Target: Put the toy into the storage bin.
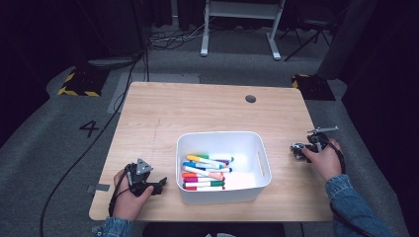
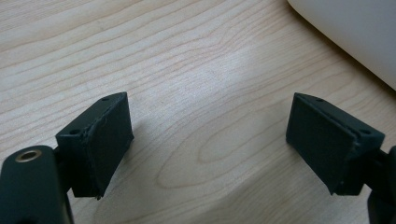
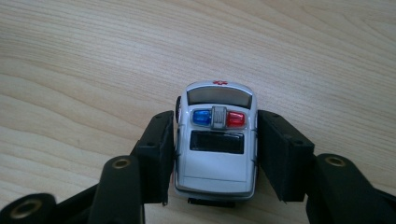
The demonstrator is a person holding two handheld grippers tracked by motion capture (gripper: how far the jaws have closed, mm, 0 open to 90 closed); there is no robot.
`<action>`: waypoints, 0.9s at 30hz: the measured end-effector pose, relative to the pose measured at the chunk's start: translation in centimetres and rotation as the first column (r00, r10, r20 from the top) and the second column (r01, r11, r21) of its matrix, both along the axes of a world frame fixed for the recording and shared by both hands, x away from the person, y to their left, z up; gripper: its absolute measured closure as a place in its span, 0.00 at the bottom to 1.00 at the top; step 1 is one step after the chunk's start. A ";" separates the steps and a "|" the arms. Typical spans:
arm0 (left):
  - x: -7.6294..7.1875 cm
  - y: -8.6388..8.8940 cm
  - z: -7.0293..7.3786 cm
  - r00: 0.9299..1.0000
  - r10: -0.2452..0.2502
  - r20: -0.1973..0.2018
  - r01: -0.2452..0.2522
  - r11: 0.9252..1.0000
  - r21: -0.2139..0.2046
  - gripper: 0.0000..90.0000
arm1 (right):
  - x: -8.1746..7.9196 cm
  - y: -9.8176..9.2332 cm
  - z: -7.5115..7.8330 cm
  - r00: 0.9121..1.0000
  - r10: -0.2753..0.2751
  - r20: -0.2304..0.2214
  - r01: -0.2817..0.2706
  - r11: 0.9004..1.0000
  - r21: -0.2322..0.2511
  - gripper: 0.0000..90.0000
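Right gripper (image 3: 215, 154) set low over the table (image 1: 163, 113), to the right of the white bin (image 1: 223, 167); toy police car (image 3: 215, 144) sits between its jaws, wheels on the wood, tail toward the camera, nose pointing away. Jaws flank both sides of the car at the doors; both pads look against or just off the paint, so it reads as clamped on the car, though a hair of gap cannot be excluded.

Judgement on the step, a pick of the car: keep the pads square on the flat door panels, below the roof curve; grip centred along the body so it does not pivot; lift straight up before carrying toward the bin; a squeeze high on the rounded roof would likely squirt it out.

Left gripper (image 2: 210, 140) to the left of the bin, just off its corner, jaws spread wide over bare wood, holding nothing. Markers (image 1: 207, 173) lie inside the bin.
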State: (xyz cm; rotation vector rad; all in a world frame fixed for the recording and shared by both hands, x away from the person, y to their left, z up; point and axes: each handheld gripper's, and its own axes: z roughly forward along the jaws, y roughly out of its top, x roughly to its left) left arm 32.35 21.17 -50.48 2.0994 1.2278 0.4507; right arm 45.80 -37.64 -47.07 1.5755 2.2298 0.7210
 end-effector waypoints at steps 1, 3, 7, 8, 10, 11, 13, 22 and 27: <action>0.0 0.0 0.0 1.000 0.001 -0.001 -0.001 1.000 0.003 0.16 | 0.0 0.0 0.1 1.000 0.005 -0.003 -0.005 1.000 -0.006 0.55; 0.0 0.0 0.0 1.000 0.001 -0.001 -0.001 1.000 0.003 0.16 | -0.2 0.1 0.4 1.000 0.015 -0.002 -0.015 1.000 -0.001 0.56; 0.0 0.0 0.0 1.000 0.001 -0.001 -0.001 1.000 0.003 0.16 | -0.6 0.5 1.4 1.000 0.029 -0.002 -0.029 1.000 0.007 0.57; 0.0 0.0 0.0 1.000 0.001 -0.001 -0.001 1.000 0.003 0.16 | -0.6 0.5 1.5 0.999 0.037 0.001 -0.037 0.999 0.005 0.57; 0.0 0.0 0.0 1.000 0.001 -0.001 -0.001 1.000 0.003 0.16 | -0.8 0.7 1.8 0.999 0.052 0.001 -0.052 0.999 0.000 0.57; 0.0 0.0 0.0 1.000 0.001 -0.001 -0.001 1.000 0.003 0.16 | -0.9 0.9 1.9 0.998 0.057 0.004 -0.057 0.998 0.003 0.57; 0.0 0.0 0.0 1.000 0.001 -0.001 -0.001 1.000 0.003 0.16 | -1.1 1.3 2.2 0.998 0.057 0.001 -0.057 0.998 0.008 0.57; 0.0 0.0 0.0 1.000 0.001 -0.001 -0.001 1.000 0.003 0.16 | -2.2 2.9 4.7 0.990 0.132 0.051 -0.132 0.991 0.008 0.57; 0.0 0.0 0.0 1.000 0.001 -0.001 -0.001 1.000 0.003 0.16 | -3.3 4.5 7.2 0.978 0.184 0.093 -0.187 0.982 0.023 0.57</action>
